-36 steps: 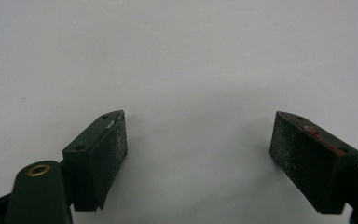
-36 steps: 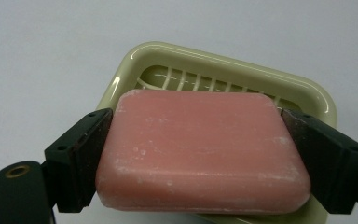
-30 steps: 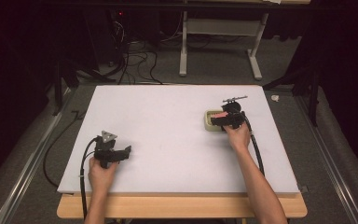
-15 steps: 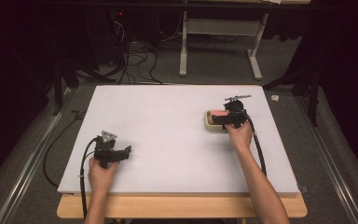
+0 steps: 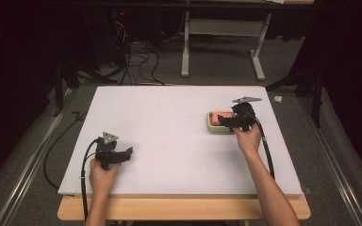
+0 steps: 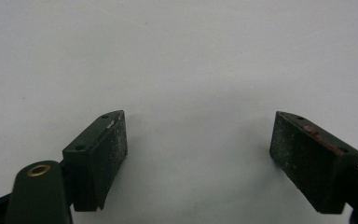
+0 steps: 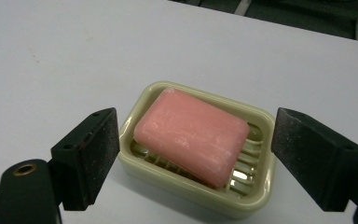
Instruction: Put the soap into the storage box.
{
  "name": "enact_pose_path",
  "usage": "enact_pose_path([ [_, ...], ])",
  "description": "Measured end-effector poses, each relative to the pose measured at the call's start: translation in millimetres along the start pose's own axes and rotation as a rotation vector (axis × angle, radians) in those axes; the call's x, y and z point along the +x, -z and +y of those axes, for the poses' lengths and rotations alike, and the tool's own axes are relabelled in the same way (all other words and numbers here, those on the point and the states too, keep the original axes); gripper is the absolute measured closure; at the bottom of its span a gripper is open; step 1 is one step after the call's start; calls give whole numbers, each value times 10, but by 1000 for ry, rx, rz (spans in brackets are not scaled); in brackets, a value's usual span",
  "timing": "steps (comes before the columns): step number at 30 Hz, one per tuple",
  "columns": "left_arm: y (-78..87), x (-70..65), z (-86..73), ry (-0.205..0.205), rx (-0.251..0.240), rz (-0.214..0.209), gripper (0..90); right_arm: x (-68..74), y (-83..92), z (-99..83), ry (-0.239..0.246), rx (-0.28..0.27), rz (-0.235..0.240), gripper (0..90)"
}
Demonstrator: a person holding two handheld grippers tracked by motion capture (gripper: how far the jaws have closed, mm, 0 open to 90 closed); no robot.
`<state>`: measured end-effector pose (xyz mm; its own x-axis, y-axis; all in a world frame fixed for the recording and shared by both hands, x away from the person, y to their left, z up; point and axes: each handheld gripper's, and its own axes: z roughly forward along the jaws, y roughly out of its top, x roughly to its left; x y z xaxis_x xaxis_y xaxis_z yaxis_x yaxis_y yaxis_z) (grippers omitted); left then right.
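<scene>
A pink bar of soap (image 7: 192,135) lies tilted in a pale green soap dish (image 7: 256,186) on the white table; from above, the soap (image 5: 222,115) and the dish (image 5: 212,125) sit at the right of the board. My right gripper (image 5: 226,121) (image 7: 196,158) is open, its jaws standing either side of the dish without touching the soap. My left gripper (image 5: 128,154) (image 6: 198,158) is open near the front left of the board, with bare table between its jaws.
The white board (image 5: 169,136) rests on a wooden table (image 5: 184,209). Cables (image 5: 132,61) and a table's metal legs (image 5: 254,52) are on the floor behind. Rails (image 5: 33,160) run along both sides.
My right gripper has shifted slightly left over the soap dish. The left gripper has stayed where it was.
</scene>
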<state>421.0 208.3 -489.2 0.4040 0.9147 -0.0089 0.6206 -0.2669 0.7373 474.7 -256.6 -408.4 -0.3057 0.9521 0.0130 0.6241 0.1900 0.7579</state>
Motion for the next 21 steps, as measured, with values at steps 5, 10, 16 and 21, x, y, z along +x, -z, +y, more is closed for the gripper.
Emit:
enact_pose_path([
  [5, 0, -1, 0, 0, 0, 1, 195, -39, 97, -25, 6, -6, 6, 161],
  [10, 2, 0, 0, -1, 2, 0, 195, -28, 199, -42, 12, -27, 10, 162],
  [16, 1, -1, 0, 0, 1, 1, 195, -46, 269, -112, 10, -38, 12, 164],
  [21, 1, -1, 1, -1, 1, 1, 195, -51, 346, -144, 13, -50, 16, 165],
])
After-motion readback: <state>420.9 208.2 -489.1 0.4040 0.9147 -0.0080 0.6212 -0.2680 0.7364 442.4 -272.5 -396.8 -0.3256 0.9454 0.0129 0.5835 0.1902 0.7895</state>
